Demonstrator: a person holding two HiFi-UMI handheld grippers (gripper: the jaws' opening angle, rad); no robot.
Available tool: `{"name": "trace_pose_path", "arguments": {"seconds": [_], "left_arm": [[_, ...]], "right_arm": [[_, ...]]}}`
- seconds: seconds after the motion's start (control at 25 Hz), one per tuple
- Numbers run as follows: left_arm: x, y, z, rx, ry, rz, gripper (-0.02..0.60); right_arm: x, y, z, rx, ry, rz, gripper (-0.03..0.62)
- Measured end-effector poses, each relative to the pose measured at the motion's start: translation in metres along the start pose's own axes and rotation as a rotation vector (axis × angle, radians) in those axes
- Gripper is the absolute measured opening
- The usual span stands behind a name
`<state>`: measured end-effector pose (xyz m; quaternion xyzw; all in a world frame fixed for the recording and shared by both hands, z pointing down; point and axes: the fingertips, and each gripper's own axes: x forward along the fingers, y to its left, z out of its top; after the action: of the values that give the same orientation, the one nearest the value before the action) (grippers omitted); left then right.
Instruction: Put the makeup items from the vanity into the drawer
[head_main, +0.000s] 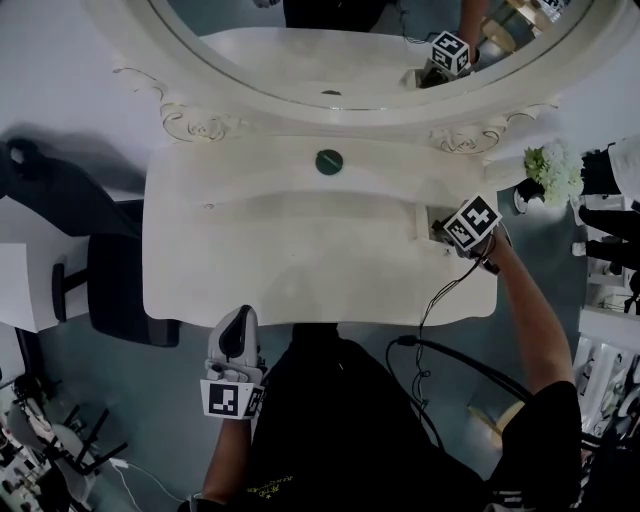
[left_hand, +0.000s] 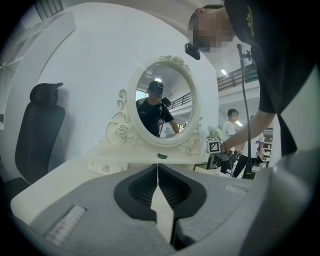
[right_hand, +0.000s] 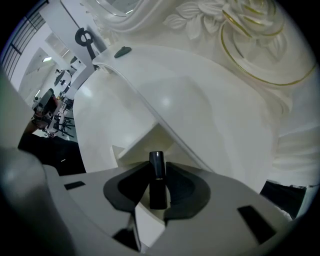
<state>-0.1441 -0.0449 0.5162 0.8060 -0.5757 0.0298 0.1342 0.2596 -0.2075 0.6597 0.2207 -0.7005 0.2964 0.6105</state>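
My right gripper (head_main: 443, 229) is shut on a black lipstick tube (right_hand: 156, 179), which stands upright between the pads. It hangs over the small open drawer (head_main: 424, 217) at the right end of the white vanity (head_main: 300, 260); the drawer's inside (right_hand: 142, 144) shows just beyond the tube. A dark green round compact (head_main: 329, 161) lies on the raised shelf under the mirror, also seen as the compact (right_hand: 122, 51) far left of the right gripper and the compact (left_hand: 162, 156) ahead of the left. My left gripper (head_main: 237, 327) is shut and empty, at the vanity's front edge (left_hand: 158, 172).
The oval mirror (head_main: 330, 50) with carved rose trim rises behind the shelf. A black office chair (head_main: 110, 290) stands left of the vanity. White flowers (head_main: 550, 172) and shelving are at the right. A black cable (head_main: 440, 345) runs from my right gripper. A person (left_hand: 231, 127) stands in the background.
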Motion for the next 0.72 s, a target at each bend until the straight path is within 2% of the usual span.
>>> {"name": "trace_pose_path", "arguments": {"seconds": [0.44, 0.72], "left_arm": [[0.0005, 0.0007, 0.0028, 0.007, -0.011, -0.007, 0.021], [-0.0020, 0.0048, 0.0004, -0.001, -0.014, -0.001, 0.021]], "right_arm": [[-0.0013, -0.0015, -0.0026, 0.057, 0.033, 0.014, 0.123], [0.0006, -0.0042, -0.0024, 0.070, 0.038, -0.010, 0.123]]}}
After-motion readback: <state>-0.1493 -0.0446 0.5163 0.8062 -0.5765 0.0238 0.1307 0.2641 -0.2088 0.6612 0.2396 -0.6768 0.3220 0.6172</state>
